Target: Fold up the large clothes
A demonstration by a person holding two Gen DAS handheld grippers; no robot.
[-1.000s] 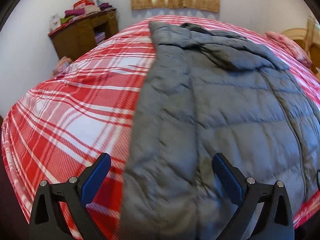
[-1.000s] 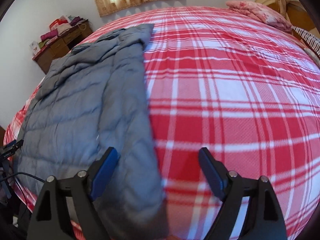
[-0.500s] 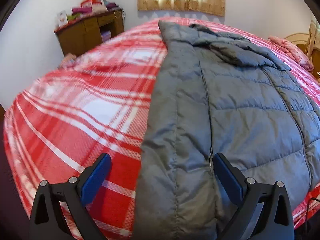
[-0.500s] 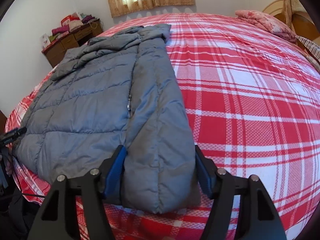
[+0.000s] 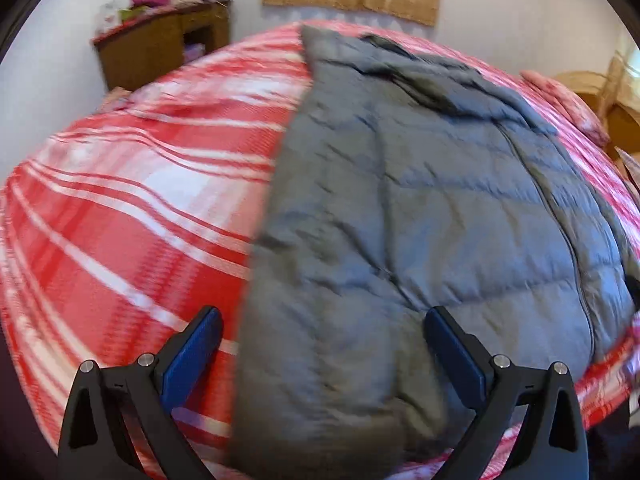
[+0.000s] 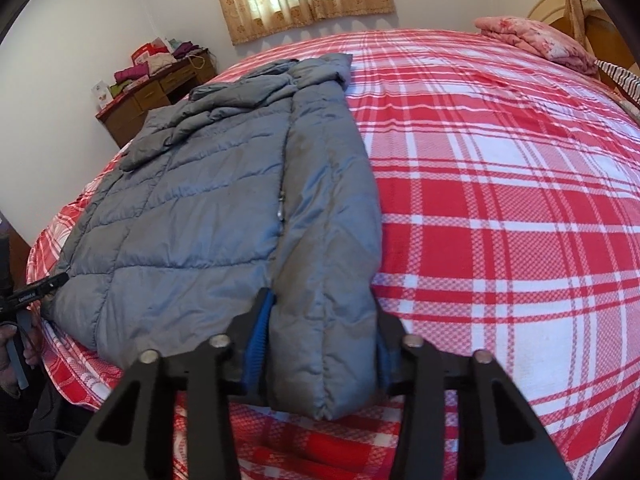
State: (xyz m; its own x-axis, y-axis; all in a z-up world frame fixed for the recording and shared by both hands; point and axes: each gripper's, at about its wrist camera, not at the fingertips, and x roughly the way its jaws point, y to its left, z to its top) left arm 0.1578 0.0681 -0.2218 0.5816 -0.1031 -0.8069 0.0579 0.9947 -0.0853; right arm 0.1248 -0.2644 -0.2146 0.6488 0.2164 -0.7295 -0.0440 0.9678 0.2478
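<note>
the grey jacket point(image 6: 208, 216) lies flat on the red plaid bed point(image 6: 500, 208), hem toward the near edge, hood toward the window. it looks laid out but not yet folded across its length.

the right gripper point(image 6: 320, 344) has changed most: a second ago its fingers stood wide over the jacket's right side, and they have just been closing. now its blue pads point(image 6: 260, 340) press in on both sides of the near right corner of the jacket, so that corner is pinched and the puffy fabric bulges between them.

the left gripper point(image 5: 320, 356) is different. its fingers point(image 5: 192, 352) stand wide, as they did a second ago, straddling the jacket's left hem corner without touching it; 1 pad sits over the bed, the other over the jacket. the view is blurred, and the corner sits a little deeper between the fingers than before.

so 1 of 2 corners is secured. i judge the left fingers must close on their corner next, then both hands can lift the hem and carry it toward the hood. thick padding may slip from a shallow pinch.
</note>
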